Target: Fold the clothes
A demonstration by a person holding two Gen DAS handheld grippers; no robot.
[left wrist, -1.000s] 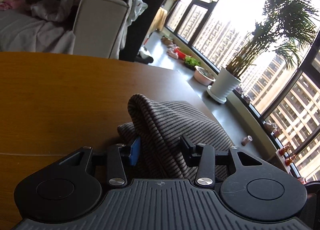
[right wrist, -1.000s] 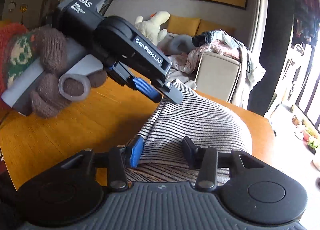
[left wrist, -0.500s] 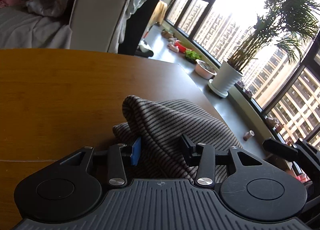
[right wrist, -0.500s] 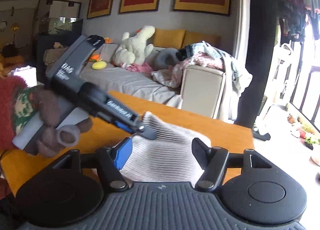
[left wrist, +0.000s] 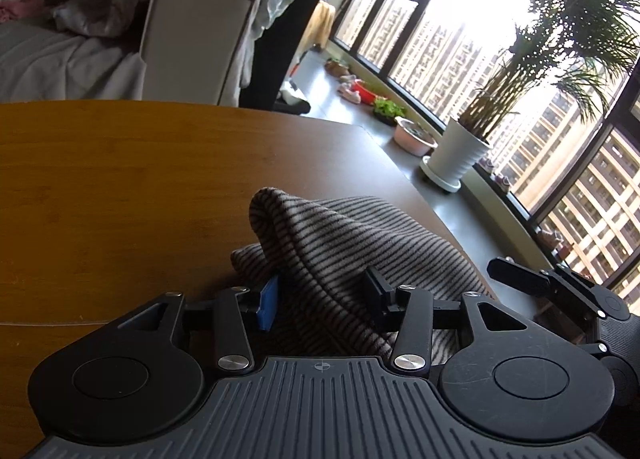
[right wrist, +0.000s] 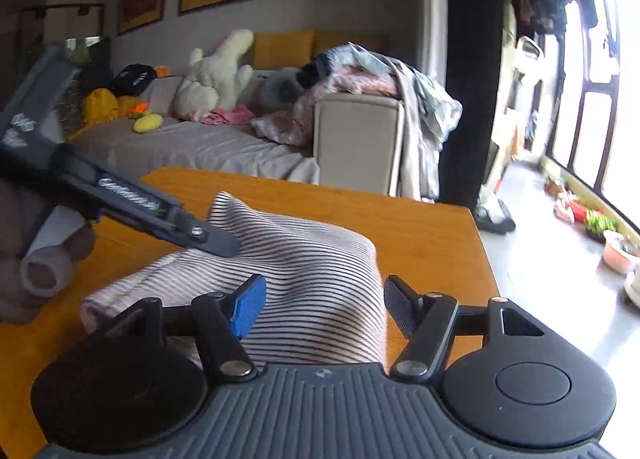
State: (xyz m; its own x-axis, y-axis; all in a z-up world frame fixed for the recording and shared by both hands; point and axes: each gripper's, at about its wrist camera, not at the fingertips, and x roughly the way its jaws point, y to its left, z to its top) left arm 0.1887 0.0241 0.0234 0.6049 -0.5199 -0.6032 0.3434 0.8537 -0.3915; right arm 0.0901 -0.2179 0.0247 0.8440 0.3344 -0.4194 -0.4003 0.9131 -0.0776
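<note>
Your right gripper has spread wide and let go of the striped garment, which lies bunched on the wooden table. Your left gripper holds a raised fold between partly closed fingers. Only the right view shows your gloved left hand, tilted down toward the cloth.

Left claw has its fingers parted with cloth bunched between them; right claw gapes wide.
</note>
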